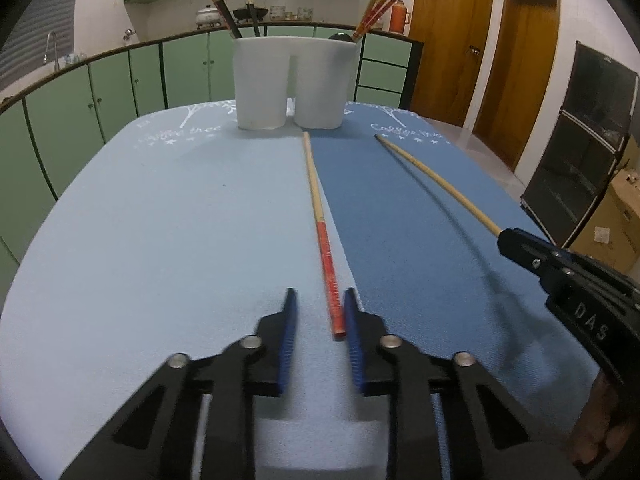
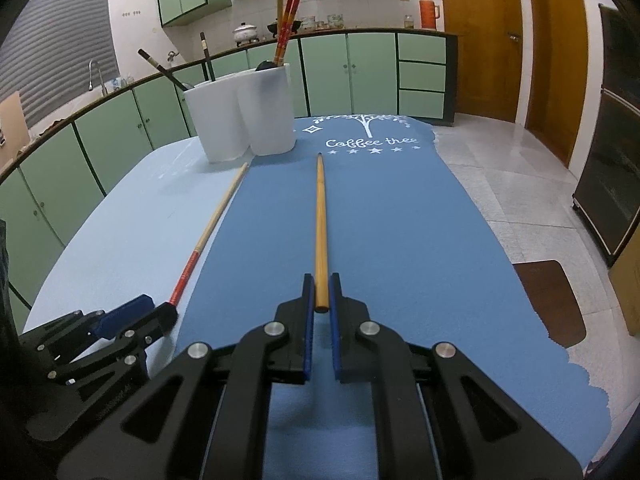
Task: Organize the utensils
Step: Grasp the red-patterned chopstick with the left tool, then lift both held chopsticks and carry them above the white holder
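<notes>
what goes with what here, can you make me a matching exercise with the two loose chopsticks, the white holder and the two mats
Things:
1. red-ended chopstick
2. plain wooden chopstick
3. white holder
4. dark blue mat

States or places:
A. stands at the far end of the table with chopsticks sticking up out of it
B. clamped at its near end in the right gripper
C. lies to the right of the light blue mat, with white lettering at its far end
D. its near end sits between the fingers of the left gripper

Pairs: 1-D, 2-B, 3-A, 4-C
</notes>
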Available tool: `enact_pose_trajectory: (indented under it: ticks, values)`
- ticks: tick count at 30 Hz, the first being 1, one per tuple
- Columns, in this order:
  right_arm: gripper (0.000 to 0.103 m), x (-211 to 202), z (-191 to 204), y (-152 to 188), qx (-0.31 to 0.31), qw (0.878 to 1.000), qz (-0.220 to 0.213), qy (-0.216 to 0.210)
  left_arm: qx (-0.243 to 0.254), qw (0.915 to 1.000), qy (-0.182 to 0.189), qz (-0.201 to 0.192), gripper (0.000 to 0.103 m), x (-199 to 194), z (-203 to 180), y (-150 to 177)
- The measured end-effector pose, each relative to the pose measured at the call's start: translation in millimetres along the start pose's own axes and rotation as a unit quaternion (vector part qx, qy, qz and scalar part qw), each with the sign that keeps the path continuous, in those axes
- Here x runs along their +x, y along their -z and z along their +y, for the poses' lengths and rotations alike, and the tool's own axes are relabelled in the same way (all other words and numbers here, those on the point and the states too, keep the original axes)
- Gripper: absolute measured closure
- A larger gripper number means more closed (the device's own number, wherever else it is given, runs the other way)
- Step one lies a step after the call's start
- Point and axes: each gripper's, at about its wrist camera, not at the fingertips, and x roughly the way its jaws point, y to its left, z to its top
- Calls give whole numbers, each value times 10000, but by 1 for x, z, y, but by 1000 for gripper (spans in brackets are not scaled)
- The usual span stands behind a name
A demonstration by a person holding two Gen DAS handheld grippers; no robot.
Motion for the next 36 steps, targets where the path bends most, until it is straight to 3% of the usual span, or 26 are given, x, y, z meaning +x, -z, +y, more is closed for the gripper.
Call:
enact_pose_trajectory:
  ticks: [2,9,16,25,31,36]
  values:
    - [97,-1,-2,0,24,10000,4,-7,45,10000,-45,8,97,0,-3,0]
    - [97,-9,-6,-3,-22,10000,-73,-17,95,9997,-202,-45,98,-4,-5,0]
    - [97,-31,1,-16,-265,9991,-312,-77,430,9983,-228,-330,97,-38,-10,-13]
    - [97,-61,7,-47,-364,9965,-712,-259,344,9962,-166,-782,97,-94,2,-47]
    - [97,-69,11,-55,-374,9960,-740,-323,174,9976,-55,-671,97,-96,14,-52]
    - [97,-75,12,-64,-391,9953,-801,-386,152,9950,-36,-982,97,-114,19,-67]
